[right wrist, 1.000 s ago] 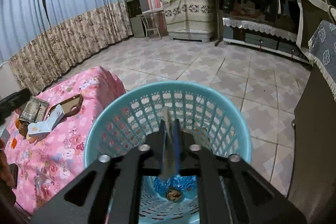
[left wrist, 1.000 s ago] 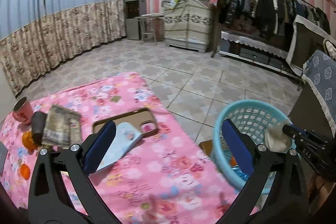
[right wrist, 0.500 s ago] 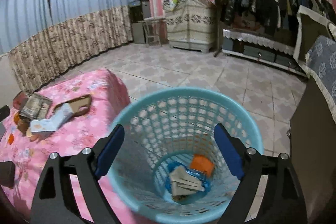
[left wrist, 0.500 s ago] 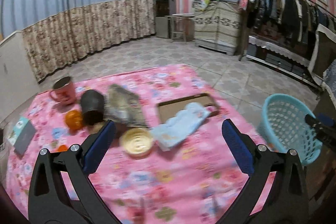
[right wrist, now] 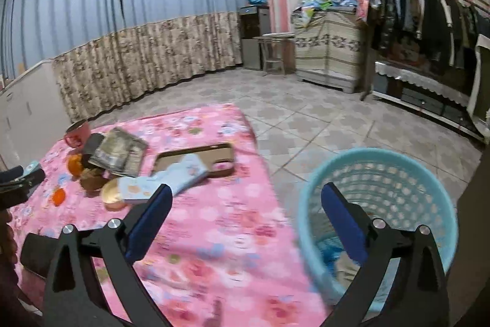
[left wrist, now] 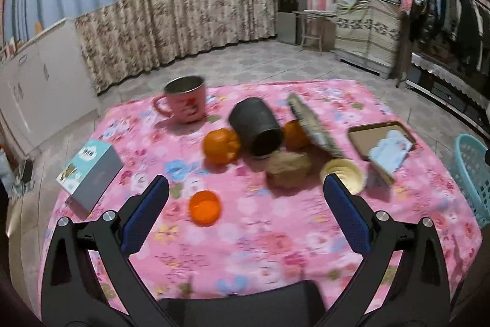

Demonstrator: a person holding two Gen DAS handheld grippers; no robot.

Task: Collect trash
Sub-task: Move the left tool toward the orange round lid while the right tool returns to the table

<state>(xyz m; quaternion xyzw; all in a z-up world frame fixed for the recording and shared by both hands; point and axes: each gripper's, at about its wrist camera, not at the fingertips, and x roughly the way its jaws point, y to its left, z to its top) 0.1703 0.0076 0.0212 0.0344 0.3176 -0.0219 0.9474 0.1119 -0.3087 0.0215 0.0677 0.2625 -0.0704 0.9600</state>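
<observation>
Swinging left from the basket (right wrist: 379, 204), both grippers, left gripper (left wrist: 245, 212) and right gripper (right wrist: 245, 219), hang spread and empty; some trash is binned, table (left wrist: 260, 235) clutter remains.

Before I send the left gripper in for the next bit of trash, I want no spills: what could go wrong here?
The crumpled brown paper sits tight among a dark can lying on its side, two oranges and a cream lid; the open left gripper may knock the can rolling or grab an orange instead. The blue basket stands off the table's edge, so a loose grip could drop trash on the floor.
</observation>
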